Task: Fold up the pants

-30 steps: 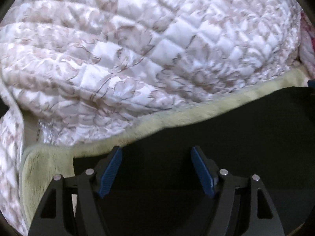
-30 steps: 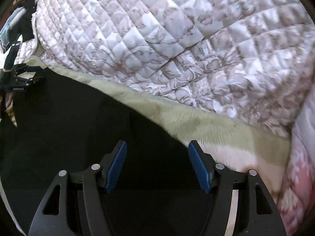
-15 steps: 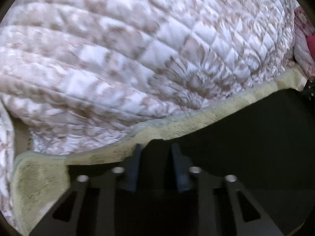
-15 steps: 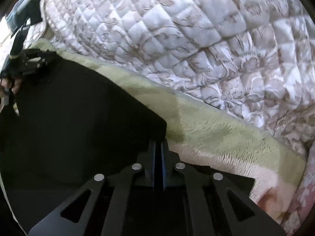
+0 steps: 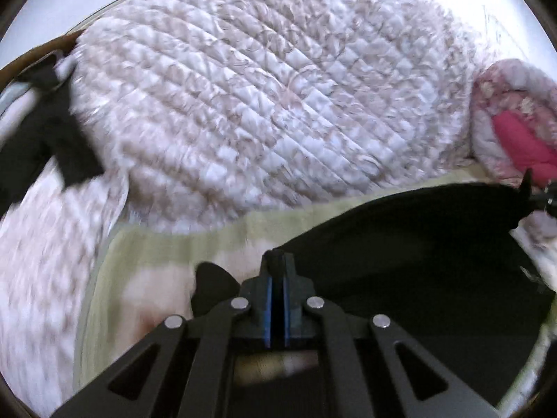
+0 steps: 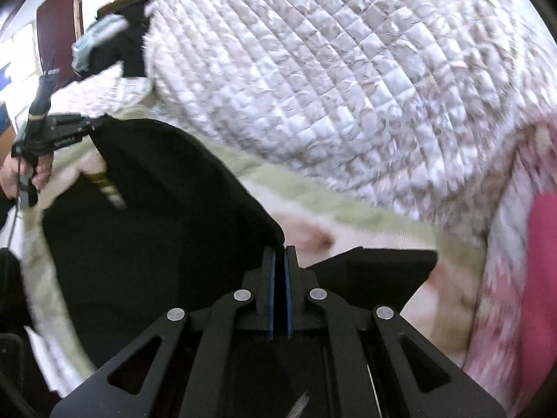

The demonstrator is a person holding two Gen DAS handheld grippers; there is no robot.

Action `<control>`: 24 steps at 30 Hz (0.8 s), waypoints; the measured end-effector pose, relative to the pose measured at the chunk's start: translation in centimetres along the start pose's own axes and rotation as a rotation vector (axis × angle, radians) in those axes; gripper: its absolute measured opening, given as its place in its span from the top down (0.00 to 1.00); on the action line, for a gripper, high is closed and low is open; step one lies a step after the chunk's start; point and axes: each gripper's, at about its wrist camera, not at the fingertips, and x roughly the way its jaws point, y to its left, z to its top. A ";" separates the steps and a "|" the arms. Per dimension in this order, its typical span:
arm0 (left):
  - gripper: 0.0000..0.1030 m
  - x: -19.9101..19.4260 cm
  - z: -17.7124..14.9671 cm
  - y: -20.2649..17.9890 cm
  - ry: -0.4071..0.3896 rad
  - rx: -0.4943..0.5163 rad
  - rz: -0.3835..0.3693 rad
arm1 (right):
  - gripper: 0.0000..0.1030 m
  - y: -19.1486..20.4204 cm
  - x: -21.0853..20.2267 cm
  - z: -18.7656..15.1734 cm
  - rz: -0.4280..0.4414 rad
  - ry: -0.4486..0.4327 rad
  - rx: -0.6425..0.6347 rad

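Note:
The black pants (image 5: 410, 244) are lifted off a pale green fleece blanket (image 5: 181, 244), stretched between both grippers. My left gripper (image 5: 276, 261) is shut on one corner of the pants' top edge. My right gripper (image 6: 279, 256) is shut on the other corner, with the pants (image 6: 156, 216) hanging as a dark sheet to its left. The left gripper also shows at the far left of the right wrist view (image 6: 94, 123), pinching its corner. The right gripper's tip shows at the right edge of the left wrist view (image 5: 529, 195).
A large quilted white and beige bedcover (image 5: 278, 97) is heaped behind the pants. A pink and white floral quilt (image 5: 511, 132) lies at the right. A dark garment (image 5: 38, 132) lies at the far left. A dark red door (image 6: 59, 24) stands beyond.
Both grippers went from open to shut on the pants' edge, then lifted it up and away from the fleece blanket. The views have pulled back from the bedcover.

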 end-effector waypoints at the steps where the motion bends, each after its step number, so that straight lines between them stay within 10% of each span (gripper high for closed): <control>1: 0.94 -1.5 -1.4 -0.1 0.001 -0.011 -0.003 | 0.97 1.0 -0.9 -1.5 0.009 0.012 0.027; 10: 0.88 -3.9 -13.3 -1.8 0.276 -0.129 -0.047 | 0.95 5.0 -0.5 -14.5 0.002 0.267 0.324; 12: 0.85 -4.7 -14.9 -0.9 0.309 -0.224 -0.061 | 0.87 4.9 -0.9 -16.0 0.017 0.260 0.410; 16: 0.40 -7.5 -16.2 1.3 0.248 -0.378 -0.008 | 0.60 4.8 -2.9 -18.3 0.027 0.191 0.545; 18: 0.37 -7.8 -16.1 2.8 0.207 -0.469 -0.011 | 0.40 4.3 -3.3 -19.4 0.050 0.162 0.607; 24: 0.34 -5.5 -17.4 5.5 0.218 -0.716 0.003 | 0.40 2.0 -3.5 -20.4 0.089 0.067 0.780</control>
